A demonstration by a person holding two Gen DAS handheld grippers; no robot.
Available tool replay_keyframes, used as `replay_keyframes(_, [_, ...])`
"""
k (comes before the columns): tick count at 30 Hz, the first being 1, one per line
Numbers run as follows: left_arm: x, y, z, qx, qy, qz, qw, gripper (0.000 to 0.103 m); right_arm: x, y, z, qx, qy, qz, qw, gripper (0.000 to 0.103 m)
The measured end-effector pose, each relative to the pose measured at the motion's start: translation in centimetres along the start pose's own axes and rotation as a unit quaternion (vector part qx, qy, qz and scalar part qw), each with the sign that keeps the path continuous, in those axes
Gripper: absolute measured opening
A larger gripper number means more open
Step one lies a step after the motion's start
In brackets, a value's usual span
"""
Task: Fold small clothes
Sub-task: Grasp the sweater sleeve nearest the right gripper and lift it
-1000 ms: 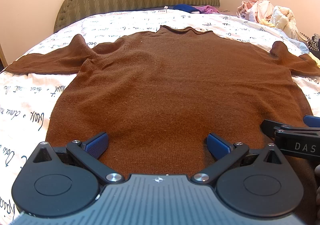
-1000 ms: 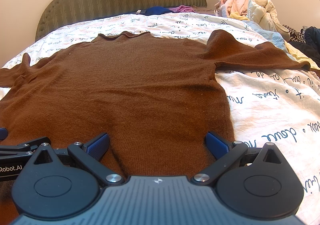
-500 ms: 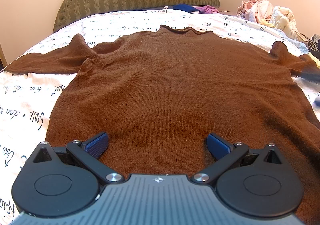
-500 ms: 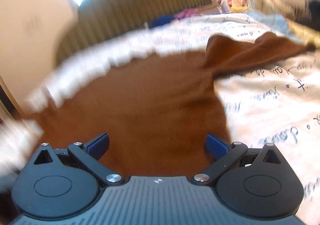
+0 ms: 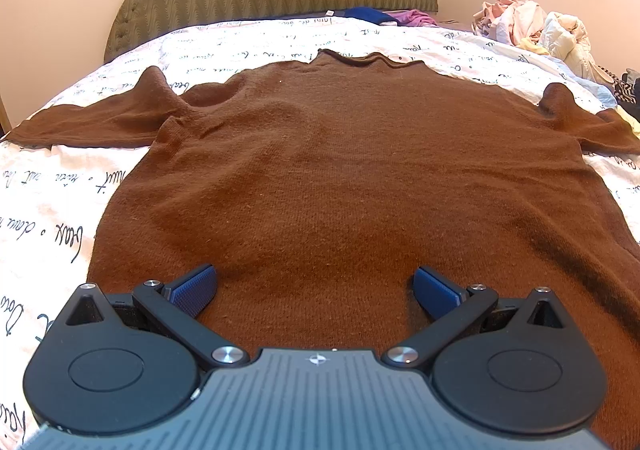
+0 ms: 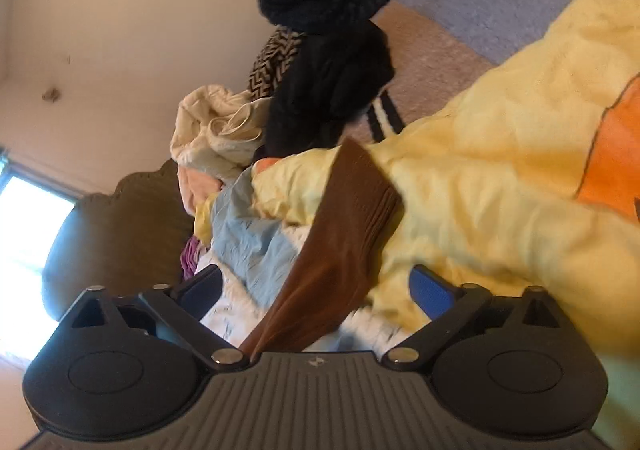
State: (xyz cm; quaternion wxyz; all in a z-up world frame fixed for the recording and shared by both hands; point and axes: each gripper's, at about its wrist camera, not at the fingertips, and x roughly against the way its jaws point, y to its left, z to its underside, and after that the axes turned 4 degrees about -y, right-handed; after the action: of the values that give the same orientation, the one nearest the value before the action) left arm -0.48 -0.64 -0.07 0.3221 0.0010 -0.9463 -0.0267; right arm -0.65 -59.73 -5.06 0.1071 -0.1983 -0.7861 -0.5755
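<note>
Left tongs (image 5: 315, 288) spread wide just above the brown sweater (image 5: 360, 178) lying flat on the bed (image 5: 52, 210), right tongs (image 6: 316, 286) rolled sideways, closing around its sleeve cuff (image 6: 352, 206), pads not touching yet.

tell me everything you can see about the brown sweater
The brown sweater is a fuzzy knit with a low rolled collar and long sleeves. It lies flat and face up on the script-printed white bedspread, unfolded, collar toward the headboard, both sleeves spread sideways. Its hem end lies under the open left tool, whose pads grip nothing. The right sleeve's ribbed cuff rests on a yellow garment, lying between the closing jaws of the right tool, not yet pinched.
</note>
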Motion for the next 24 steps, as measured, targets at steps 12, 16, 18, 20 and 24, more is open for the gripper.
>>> replay_keyframes(12, [-0.1, -0.1, 0.0, 0.003, 0.001, 0.004, 1.0, 0.103, -1.8, 1.4, -0.8, 0.071, -0.058, 0.02, 0.996, 0.005])
replay_keyframes(16, [-0.2, -0.1, -0.1, 0.006, 0.0, 0.005, 1.0, 0.103, 0.3, 8.5, 0.9, 0.144, -0.056, -0.051, 0.987, 0.005])
replay_keyframes(18, [-0.2, 0.0, -0.1, 0.006, 0.0, 0.006, 1.0, 0.103, 1.4, 13.5, 3.4, 0.175, -0.036, -0.117, 0.977, 0.005])
replay_keyframes(20, [-0.2, 0.0, -0.1, 0.006, 0.0, 0.006, 1.0, 0.103, 1.9, 18.4, 7.4, 0.196, 0.001, -0.19, 0.962, 0.005])
replay_keyframes(24, [-0.2, 0.0, -0.1, 0.006, 0.0, 0.006, 1.0, 0.103, 0.5, 25.9, 19.4, 0.227, 0.124, -0.295, 0.92, 0.006])
